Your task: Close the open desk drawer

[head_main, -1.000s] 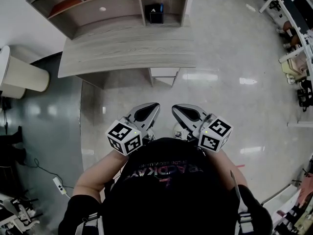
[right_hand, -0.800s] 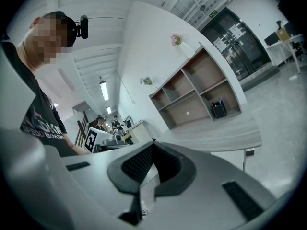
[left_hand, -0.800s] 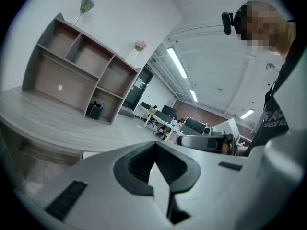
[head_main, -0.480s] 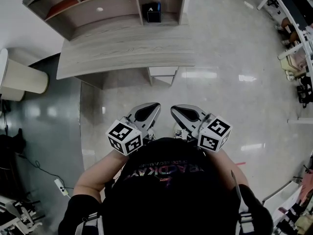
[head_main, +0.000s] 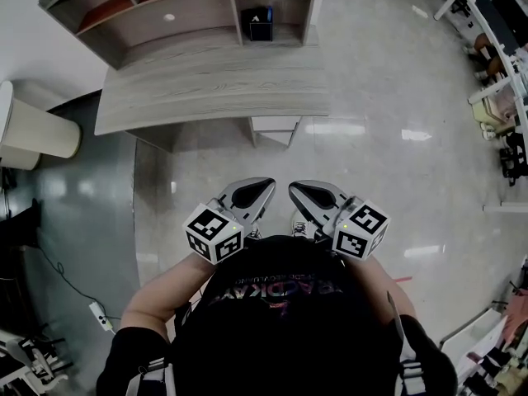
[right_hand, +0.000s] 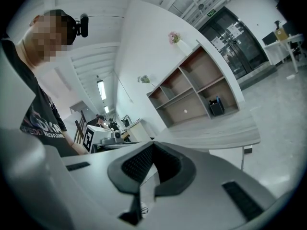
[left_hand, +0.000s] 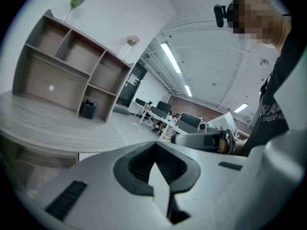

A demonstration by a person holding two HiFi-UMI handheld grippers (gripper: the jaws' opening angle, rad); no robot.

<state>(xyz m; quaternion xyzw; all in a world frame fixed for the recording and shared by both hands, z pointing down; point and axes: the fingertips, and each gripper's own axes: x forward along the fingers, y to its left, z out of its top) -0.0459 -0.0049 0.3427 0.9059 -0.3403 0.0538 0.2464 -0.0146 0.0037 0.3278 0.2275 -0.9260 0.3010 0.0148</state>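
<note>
Since neither hand moved this last second, left gripper (head_main: 266,187) and right gripper (head_main: 295,190) hang at the chest, jaws together, empty, well apart from the drawer (head_main: 276,125) jutting under the desk (head_main: 206,85); looks open

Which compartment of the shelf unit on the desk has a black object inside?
The bottom right compartment; the black object stands in it, while the others look bare.

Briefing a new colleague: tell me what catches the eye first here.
The left gripper and right gripper, both shut and empty, sit side by side before the person's chest. Ahead stands a wood-grain desk with a white drawer sticking out beneath its near edge, and a shelf unit on its far side.
</note>
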